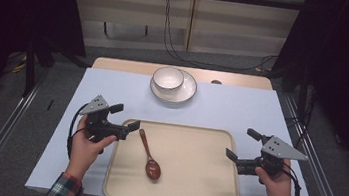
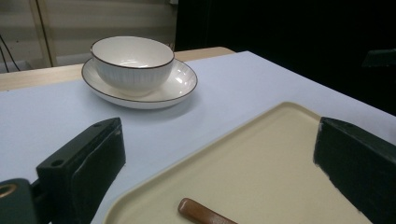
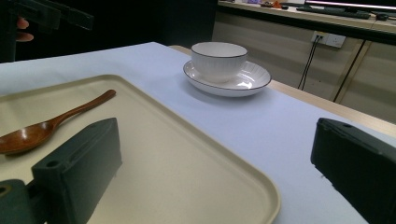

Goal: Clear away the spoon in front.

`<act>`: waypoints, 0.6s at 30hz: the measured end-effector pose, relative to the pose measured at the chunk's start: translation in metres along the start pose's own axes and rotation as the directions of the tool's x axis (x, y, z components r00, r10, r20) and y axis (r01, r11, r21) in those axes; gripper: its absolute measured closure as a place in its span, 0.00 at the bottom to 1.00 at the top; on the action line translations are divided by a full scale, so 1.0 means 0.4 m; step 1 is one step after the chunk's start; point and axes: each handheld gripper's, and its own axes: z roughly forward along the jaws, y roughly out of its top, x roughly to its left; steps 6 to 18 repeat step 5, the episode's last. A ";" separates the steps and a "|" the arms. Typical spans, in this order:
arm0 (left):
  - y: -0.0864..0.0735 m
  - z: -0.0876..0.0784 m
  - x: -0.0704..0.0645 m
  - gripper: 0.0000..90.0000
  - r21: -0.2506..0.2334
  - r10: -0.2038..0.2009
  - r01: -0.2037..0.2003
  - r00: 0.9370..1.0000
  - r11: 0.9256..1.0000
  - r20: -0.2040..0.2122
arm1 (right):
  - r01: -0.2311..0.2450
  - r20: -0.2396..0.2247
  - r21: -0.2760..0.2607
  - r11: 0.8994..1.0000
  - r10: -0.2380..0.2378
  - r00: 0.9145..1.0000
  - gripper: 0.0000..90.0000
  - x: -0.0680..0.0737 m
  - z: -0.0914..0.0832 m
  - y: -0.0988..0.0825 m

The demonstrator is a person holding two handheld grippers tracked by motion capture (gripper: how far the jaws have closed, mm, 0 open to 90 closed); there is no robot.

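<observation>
High view: we see the left gripper (image 1: 126,118) and right gripper (image 1: 240,144), jaws spread and empty, flanking the tray (image 1: 192,181) holding a wooden spoon (image 1: 150,156).

A beige tray (image 1: 192,181) with rounded corners lies flat in the lower middle of the frame. A brown wooden spoon (image 1: 149,155) lies on its left part, bowl toward the bottom, handle slanting up and left. At the upper middle, a white bowl (image 1: 168,78) with a dark rim sits on a white plate (image 1: 187,92).
</observation>
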 end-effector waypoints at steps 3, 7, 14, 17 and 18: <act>-0.001 -0.004 0.006 0.03 0.000 -0.001 0.001 1.000 1.000 0.006 | 0.006 0.001 0.002 1.000 -0.006 1.000 0.01 0.000 0.001 -0.001; -0.003 -0.003 0.005 0.03 -0.003 -0.002 0.002 1.000 1.000 0.002 | 0.004 -0.004 0.006 1.000 -0.004 1.000 0.01 0.001 0.002 -0.003; -0.003 -0.003 0.005 0.03 -0.003 -0.002 0.002 1.000 1.000 0.002 | 0.004 -0.004 0.006 1.000 -0.004 1.000 0.01 0.001 0.002 -0.003; -0.003 -0.003 0.005 0.03 -0.003 -0.002 0.002 1.000 1.000 0.002 | 0.004 -0.004 0.006 1.000 -0.004 1.000 0.01 0.001 0.002 -0.003; -0.003 -0.003 0.005 0.03 -0.003 -0.002 0.002 1.000 1.000 0.002 | 0.004 -0.004 0.006 1.000 -0.004 1.000 0.01 0.001 0.002 -0.003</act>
